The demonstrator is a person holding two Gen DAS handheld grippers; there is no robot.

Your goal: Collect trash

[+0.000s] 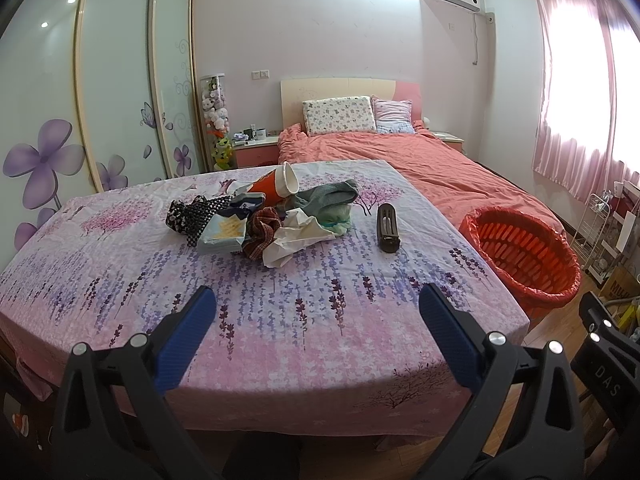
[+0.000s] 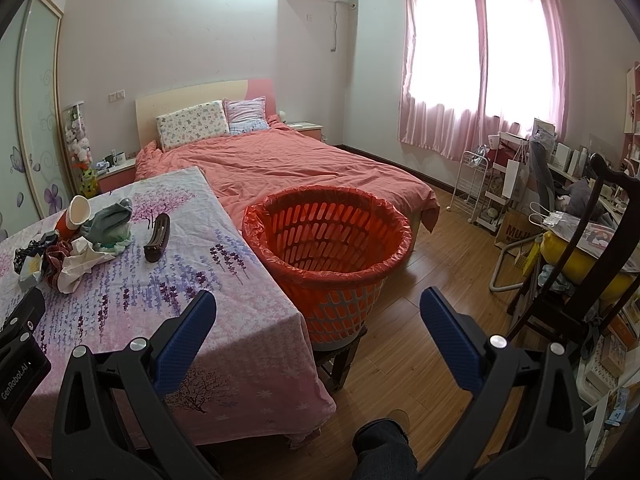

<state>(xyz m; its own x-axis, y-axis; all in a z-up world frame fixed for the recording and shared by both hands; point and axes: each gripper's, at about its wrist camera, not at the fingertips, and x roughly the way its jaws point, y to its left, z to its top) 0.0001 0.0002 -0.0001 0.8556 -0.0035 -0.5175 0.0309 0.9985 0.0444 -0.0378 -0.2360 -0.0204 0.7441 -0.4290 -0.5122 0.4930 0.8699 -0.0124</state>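
A heap of items lies mid-table on the floral cloth: a tipped red and white paper cup (image 1: 280, 186), crumpled white paper (image 1: 294, 240), a pale blue tissue packet (image 1: 222, 236), a grey-green cloth (image 1: 328, 198), a plaid rag (image 1: 262, 232) and a black dotted pouch (image 1: 192, 214). A dark brown comb-like case (image 1: 388, 226) lies apart to the right. The same paper cup (image 2: 76, 212) and crumpled paper (image 2: 78, 268) appear far left in the right wrist view. My left gripper (image 1: 316, 300) is open over the table's near side. My right gripper (image 2: 318, 302) is open, facing the red basket (image 2: 328, 248).
The red basket (image 1: 520, 256), lined with a red bag, stands on a low stool off the table's right edge. Behind is a bed (image 2: 288, 164) with a coral quilt. A dark chair (image 2: 580, 264), a white rack (image 2: 474, 184) and clutter fill the right wall. Wood floor lies between.
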